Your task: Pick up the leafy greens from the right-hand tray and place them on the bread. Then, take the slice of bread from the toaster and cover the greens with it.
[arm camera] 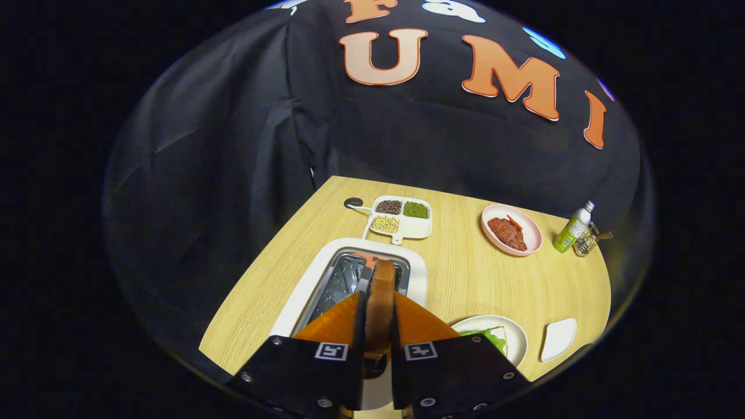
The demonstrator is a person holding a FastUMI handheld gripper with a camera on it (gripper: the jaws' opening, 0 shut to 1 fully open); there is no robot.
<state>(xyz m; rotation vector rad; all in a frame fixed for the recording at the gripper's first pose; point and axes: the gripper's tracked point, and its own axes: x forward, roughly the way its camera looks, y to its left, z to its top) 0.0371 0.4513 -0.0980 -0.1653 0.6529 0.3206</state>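
a light wooden table (465, 273) runs up to the black cloth wall, with bare wood open between the dishes. the gripper (378, 326) has its orange fingers (419, 323) closed narrow on a slice of bread (381, 302), held on edge just above the white toaster (355, 273). to the right of the fingers a white plate (515, 337) carries the leafy greens (492, 338); a small white tray (559, 338) sits just beside it. beyond the toaster stand a divided dish of beans (401, 216), a pink plate of meat (512, 230) and a green bottle (573, 228) near the far edge.
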